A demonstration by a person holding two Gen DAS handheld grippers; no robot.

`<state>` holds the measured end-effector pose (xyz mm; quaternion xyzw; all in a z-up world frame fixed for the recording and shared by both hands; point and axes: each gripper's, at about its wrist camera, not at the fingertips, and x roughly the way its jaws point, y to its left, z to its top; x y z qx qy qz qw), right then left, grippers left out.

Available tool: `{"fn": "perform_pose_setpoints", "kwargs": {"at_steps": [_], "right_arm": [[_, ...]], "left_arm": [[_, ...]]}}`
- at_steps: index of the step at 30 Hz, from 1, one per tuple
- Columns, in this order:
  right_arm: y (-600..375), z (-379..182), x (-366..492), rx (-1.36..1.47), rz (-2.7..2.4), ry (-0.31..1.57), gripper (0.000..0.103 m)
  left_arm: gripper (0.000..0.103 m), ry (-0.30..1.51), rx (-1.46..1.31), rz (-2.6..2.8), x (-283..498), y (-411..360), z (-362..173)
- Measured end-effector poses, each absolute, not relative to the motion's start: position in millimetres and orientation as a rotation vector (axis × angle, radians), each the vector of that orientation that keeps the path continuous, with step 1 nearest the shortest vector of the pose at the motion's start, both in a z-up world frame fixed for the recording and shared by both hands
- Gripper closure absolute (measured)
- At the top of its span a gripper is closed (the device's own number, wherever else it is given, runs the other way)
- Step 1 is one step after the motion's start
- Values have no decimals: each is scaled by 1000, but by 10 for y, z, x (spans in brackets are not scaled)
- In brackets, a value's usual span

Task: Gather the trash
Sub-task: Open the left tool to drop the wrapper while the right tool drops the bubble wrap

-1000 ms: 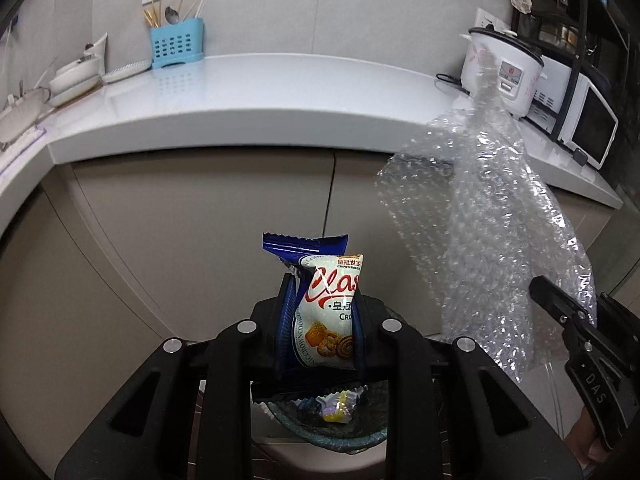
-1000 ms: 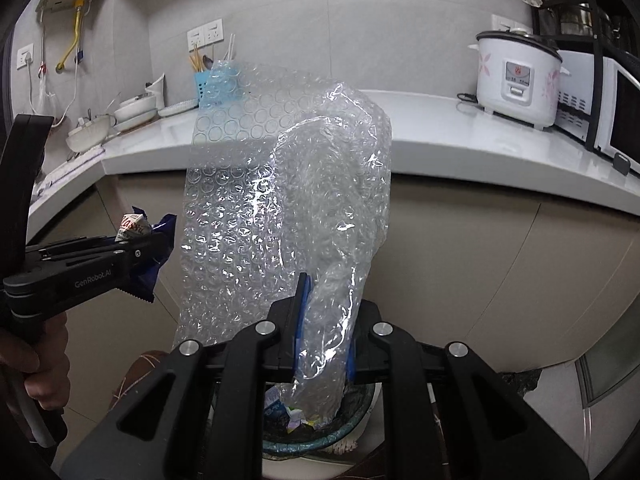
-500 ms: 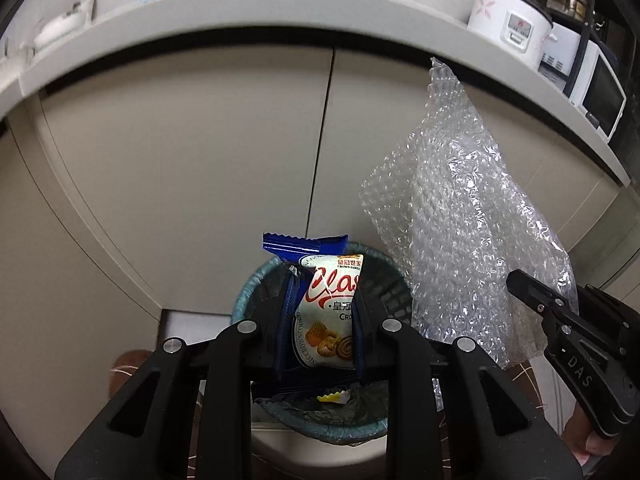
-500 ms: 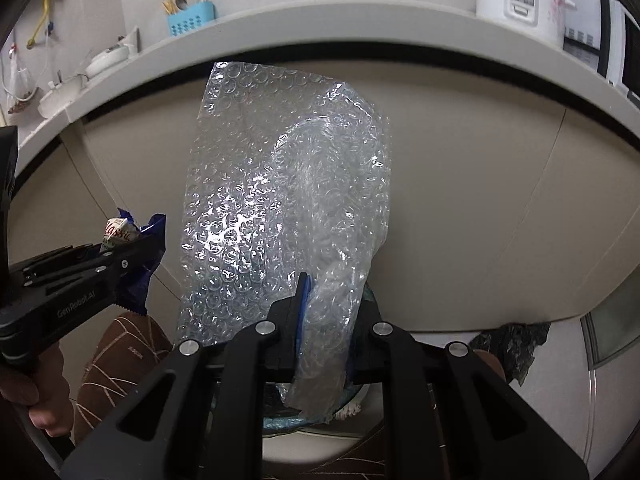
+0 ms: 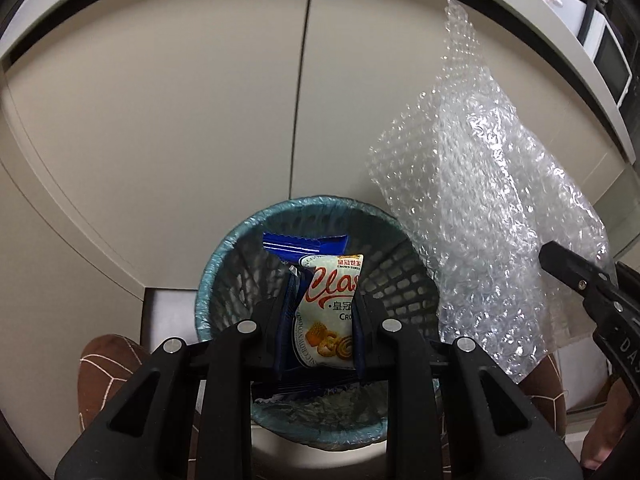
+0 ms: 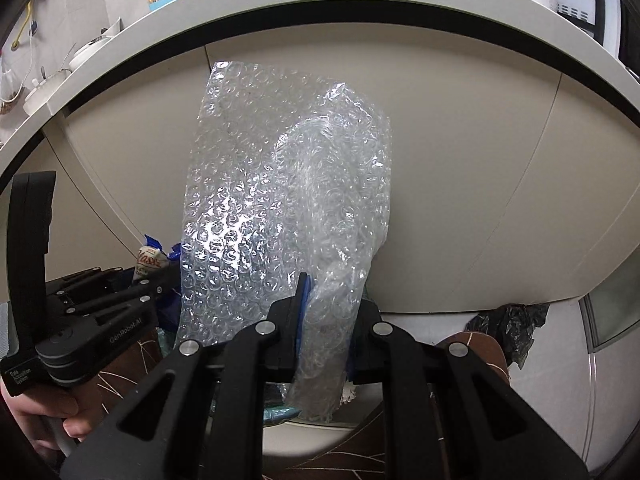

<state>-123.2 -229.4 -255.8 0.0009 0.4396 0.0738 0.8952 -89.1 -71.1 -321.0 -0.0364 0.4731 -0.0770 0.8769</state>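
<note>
lowering since earlier: snack wrapper (image 5: 326, 312) over trash bin (image 5: 224, 256).

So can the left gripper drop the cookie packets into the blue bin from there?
Probably yes. The left gripper holds the cookie packets right above the open bin, with nothing between them. The bubble wrap hangs off to one side.

We look steeply down along the left gripper's (image 5: 320, 320) fingers from close above the blue-lined wastebasket (image 5: 224, 248), which stands against the beige cabinet doors (image 5: 180, 120). From the right gripper (image 6: 324, 320), just beside that basket, we face the same doors. Both views share the bubble wrap (image 5: 492, 220) (image 6: 280, 200), the doors and the countertop edge (image 6: 360, 4).
</note>
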Motion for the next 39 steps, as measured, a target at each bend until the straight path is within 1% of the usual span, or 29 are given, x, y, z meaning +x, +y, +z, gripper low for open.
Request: {"fn": "perform_pose_setpoints", "kwargs": {"at_steps": [6, 7, 9, 11, 12, 14, 15, 16, 17, 19, 21, 27, 31, 39], "right_arm": [[-2228, -2521, -1238, 4, 154, 917, 90], [-2225, -2515, -1230, 6, 154, 919, 90], [-2231, -2517, -1214, 12, 159, 924, 90], [-2248, -2514, -1194, 17, 164, 925, 90], [-2241, -2512, -1187, 19, 168, 926, 89], [-2234, -2515, -1172, 24, 178, 929, 89], [-2217, -2518, -1161, 27, 184, 930, 89], [-2200, -2524, -1147, 28, 189, 931, 89], [-2185, -2536, -1134, 28, 193, 932, 89], [-2146, -2561, -1116, 26, 200, 935, 89], [-2127, -2585, -1105, 25, 203, 936, 89], [-2097, -2621, -1048, 28, 226, 943, 89], [-2029, -2663, -972, 30, 248, 944, 89], [-1903, -2923, -825, 17, 274, 986, 86]], "left_arm": [[73, 984, -73, -159, -881, -740, -3192], [67, 984, -74, -160, -885, -739, -3195], [61, 980, -84, -158, -884, -732, -3202], [53, 976, -87, -153, -886, -697, -3186], [50, 971, -84, -149, -892, -673, -3160], [40, 955, -80, -131, -902, -610, -3124], [39, 948, -81, -125, -905, -575, -3104], [35, 946, -83, -123, -903, -542, -3087], [30, 948, -81, -119, -899, -516, -3074], [25, 941, -82, -121, -898, -476, -3056], [23, 939, -75, -121, -896, -464, -3040], [10, 926, -76, -99, -882, -327, -2975], [6, 916, -80, -83, -880, -197, -2912], [6, 936, -86, -46, -851, 5, -2940]]}}
